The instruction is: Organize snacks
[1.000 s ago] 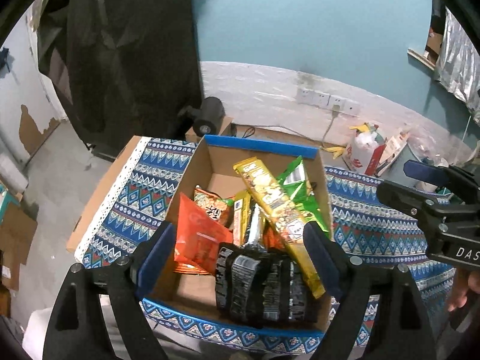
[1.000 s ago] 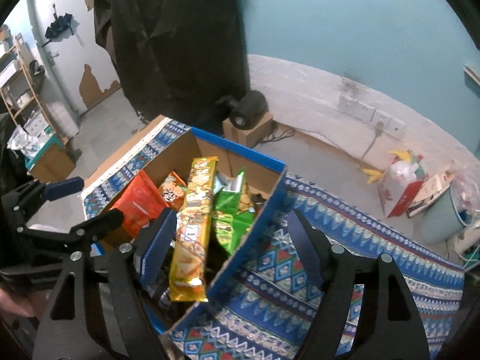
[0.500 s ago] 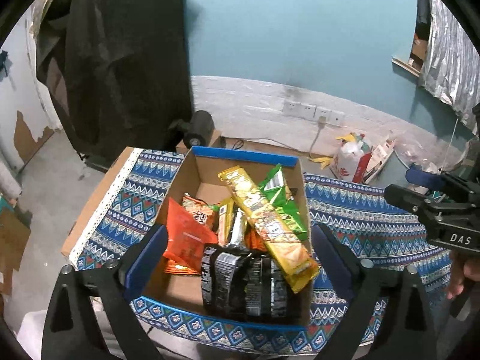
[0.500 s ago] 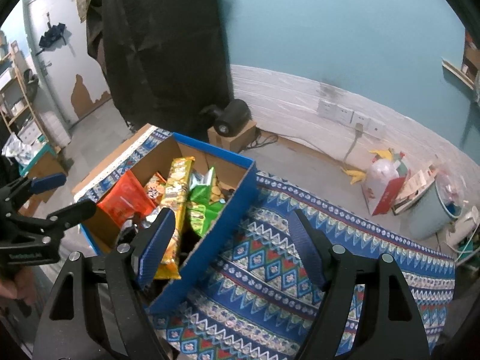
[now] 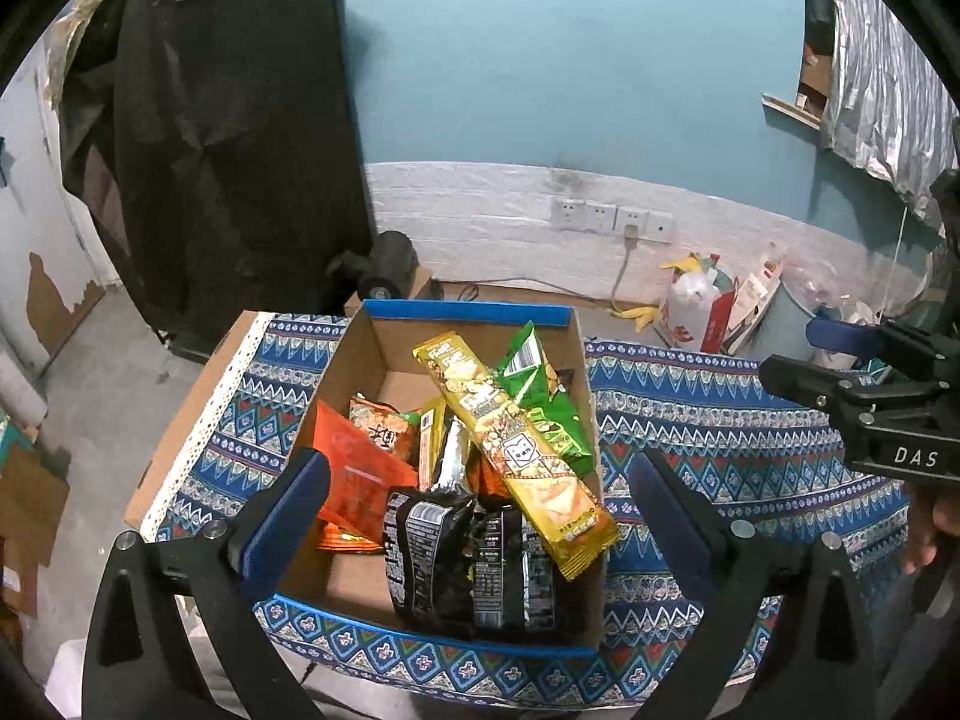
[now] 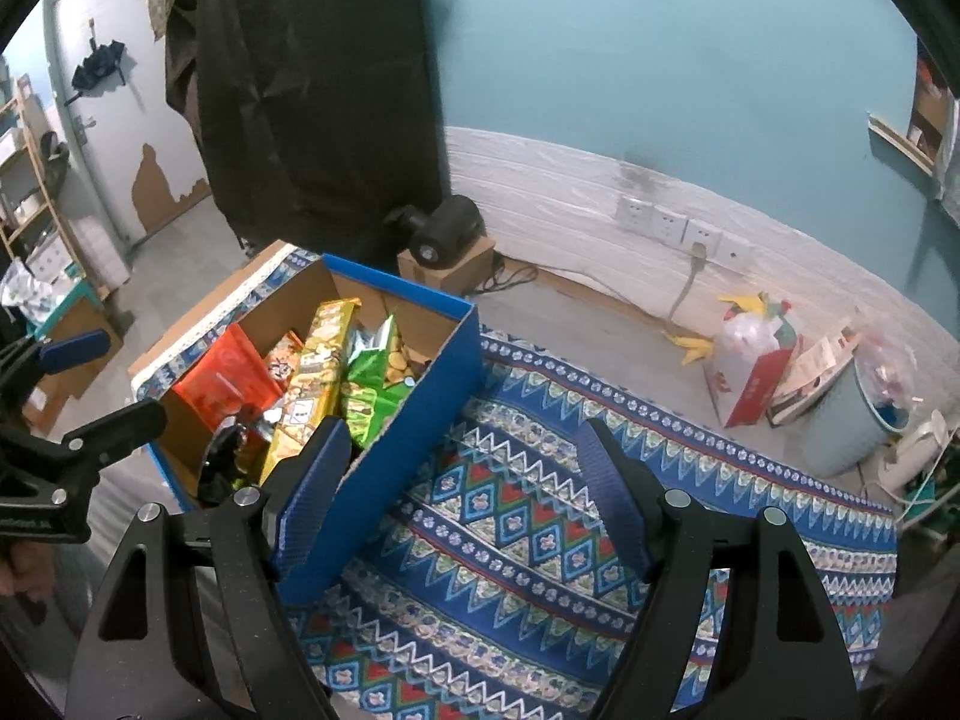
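A blue-rimmed cardboard box (image 5: 468, 312) stands on a patterned blue cloth (image 5: 720, 420). It holds several snack packs: a long yellow pack (image 5: 510, 444), a green bag (image 5: 540, 396), an orange bag (image 5: 354, 480) and a black multipack (image 5: 474, 564). My left gripper (image 5: 474, 516) is open and empty, above the box's near end. My right gripper (image 6: 462, 498) is open and empty, above the cloth beside the box's right wall (image 6: 408, 438). The box (image 6: 396, 282) and the yellow pack (image 6: 312, 372) also show in the right wrist view.
Beyond the table, a black roll (image 5: 387, 267) sits on a small carton by the wall. A red-and-white bag (image 6: 750, 366) and a grey bin (image 6: 858, 414) stand on the floor at right. A dark cloth (image 6: 312, 90) hangs at the back.
Both grippers have pulled back and up from the box, so it looks smaller and farther. The right gripper has shifted right, now over the cloth. Both stayed open.
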A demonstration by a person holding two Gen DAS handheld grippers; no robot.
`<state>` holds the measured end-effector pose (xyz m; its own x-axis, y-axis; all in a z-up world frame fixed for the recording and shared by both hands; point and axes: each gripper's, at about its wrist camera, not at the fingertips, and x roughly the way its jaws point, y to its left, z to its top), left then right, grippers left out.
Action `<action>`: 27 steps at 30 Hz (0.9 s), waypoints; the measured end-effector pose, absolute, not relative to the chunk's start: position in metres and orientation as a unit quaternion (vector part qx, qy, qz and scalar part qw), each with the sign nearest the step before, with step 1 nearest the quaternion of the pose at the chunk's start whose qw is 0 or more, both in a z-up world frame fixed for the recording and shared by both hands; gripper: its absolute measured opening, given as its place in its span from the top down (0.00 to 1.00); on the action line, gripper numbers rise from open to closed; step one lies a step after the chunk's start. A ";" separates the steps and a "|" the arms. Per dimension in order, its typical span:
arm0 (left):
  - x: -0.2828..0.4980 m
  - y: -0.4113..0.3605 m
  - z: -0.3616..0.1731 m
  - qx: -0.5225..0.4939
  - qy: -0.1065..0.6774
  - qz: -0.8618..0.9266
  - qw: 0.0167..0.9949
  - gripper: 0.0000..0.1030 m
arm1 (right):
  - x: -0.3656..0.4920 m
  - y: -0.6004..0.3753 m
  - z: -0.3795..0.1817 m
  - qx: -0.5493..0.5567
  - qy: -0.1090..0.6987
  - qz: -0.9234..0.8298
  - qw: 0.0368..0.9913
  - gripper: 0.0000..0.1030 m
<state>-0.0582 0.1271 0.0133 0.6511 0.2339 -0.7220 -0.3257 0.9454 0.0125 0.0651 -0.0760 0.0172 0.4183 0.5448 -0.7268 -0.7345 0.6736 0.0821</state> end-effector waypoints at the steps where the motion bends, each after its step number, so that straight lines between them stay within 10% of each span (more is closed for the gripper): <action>1: -0.058 0.127 0.013 -0.058 0.389 0.155 0.906 0.02 | 0.065 -0.076 0.017 -0.125 0.379 0.384 0.833 0.25; 27: -0.059 0.111 0.020 -0.034 0.374 0.145 0.915 0.02 | 0.063 -0.071 0.018 -0.129 0.378 0.387 0.831 0.25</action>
<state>-0.0586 0.1105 0.0204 0.6776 0.2401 -0.6951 -0.2915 0.9555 0.0459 0.0626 -0.0708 0.0179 0.4138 0.5462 -0.7283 -0.7412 0.6666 0.0788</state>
